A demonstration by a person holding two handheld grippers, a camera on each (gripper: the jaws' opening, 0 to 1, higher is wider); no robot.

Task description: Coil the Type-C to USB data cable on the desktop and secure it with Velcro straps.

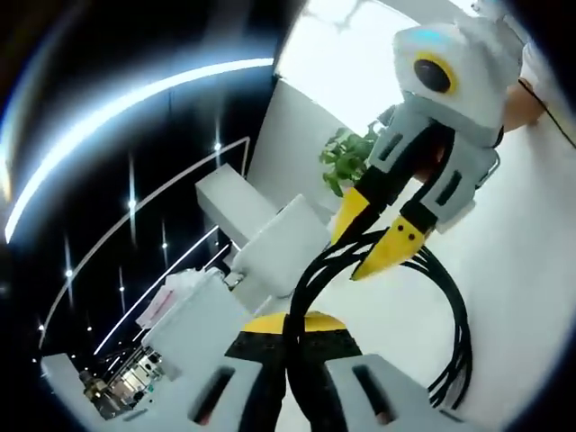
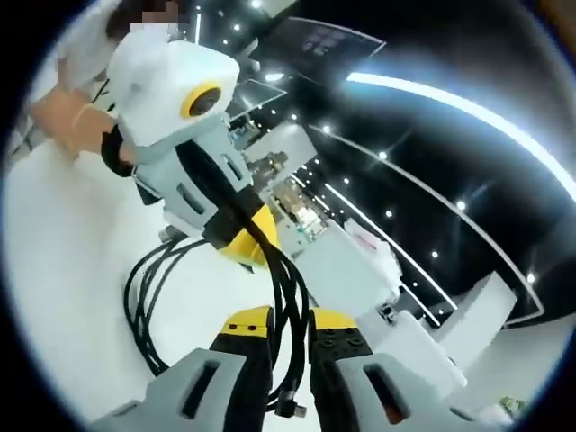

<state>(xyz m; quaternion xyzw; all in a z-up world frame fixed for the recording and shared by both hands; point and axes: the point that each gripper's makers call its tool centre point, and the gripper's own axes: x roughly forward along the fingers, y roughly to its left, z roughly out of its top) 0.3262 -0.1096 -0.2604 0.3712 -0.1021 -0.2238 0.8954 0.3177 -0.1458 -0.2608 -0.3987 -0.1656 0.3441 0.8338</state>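
A: We have the data cable (image 1: 454, 315) gathered into several black loops, lifted just above the white table (image 1: 531, 261). Our left hand-held gripper (image 1: 297, 346) is pinching the bundle where the strands run between its yellow-tipped jaws, and our right hand-held gripper (image 1: 382, 236) is pinching the same bundle a little further along, so the loops hang from the two holds.

B: Agreed. In the right gripper view the coil (image 2: 148, 297) sags below the left hand-held gripper (image 2: 241, 247), and a connector end (image 2: 286, 407) pokes out beside the right hand-held gripper (image 2: 290, 335).

A: We judge the coiling mostly done and the strapping not yet begun. We cannot make out the Velcro strap.

B: To do this well, we should keep both holds close together on the bundle so no strand slips out, and keep the loops even and flat.

A: And tuck that loose connector end against the coil before wrapping, or it may spring free. White boxes (image 1: 270, 247) stand beyond the coil; we should stay clear of them.
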